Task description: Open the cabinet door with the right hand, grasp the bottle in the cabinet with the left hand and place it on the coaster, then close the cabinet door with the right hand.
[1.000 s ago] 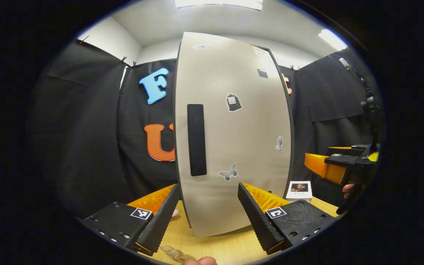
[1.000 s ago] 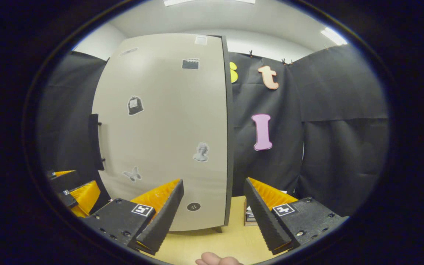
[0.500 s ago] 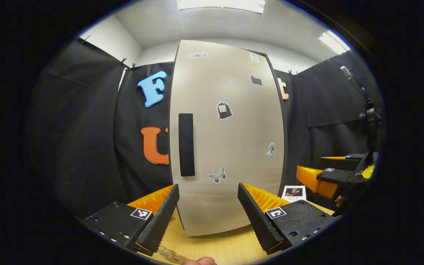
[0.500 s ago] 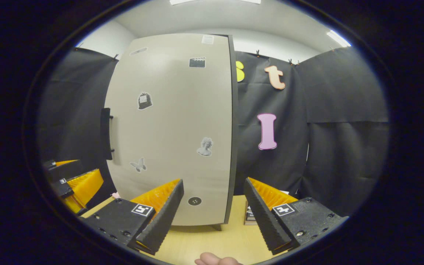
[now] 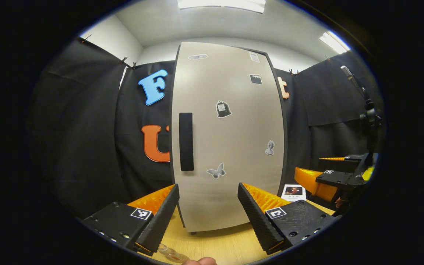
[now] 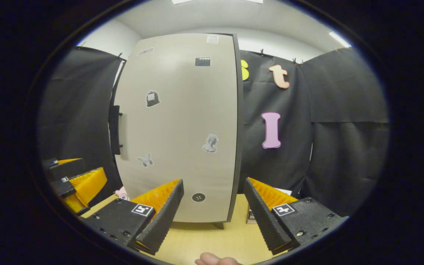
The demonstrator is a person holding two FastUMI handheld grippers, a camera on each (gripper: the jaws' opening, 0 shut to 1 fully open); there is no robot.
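Cabinet door (image 5: 230, 136) is shut, flush in its dark frame; both of your grippers hang back from it over the wooden desk (image 5: 215, 246). Left gripper (image 5: 208, 217): jaws wide apart, nothing between them, aimed at the lower door. Right gripper (image 6: 214, 215): jaws wide apart too, empty, pointing at the door's lower hinge-side edge. Reading progress is awkward. A closed door fits either the very start or the very end. One clue: in the left gripper view a clear glass object (image 5: 173, 254) lies at the bottom rim, just under the left finger, next to a fingertip; it could be the bottle, but too little of it shows to say, and I cannot pick out a coaster under it. So judge it yourself: if that is the bottle set down, all steps are done; if not, door opening, the bottle grasp, placement and closing all lie ahead, and the bottle sits hidden behind the door. What each view adds: the left gripper view gives the black vertical handle (image 5: 186, 141) face-on at the door's left side, plus a small photo card (image 5: 293, 191) standing on the desk right of the cabinet, with your right gripper beyond it. The right gripper view shows the handle (image 6: 114, 129) edge-on standing off the panel, a small pink figure (image 6: 122, 193) on the desk by the cabinet's left foot, and your left gripper at far left.
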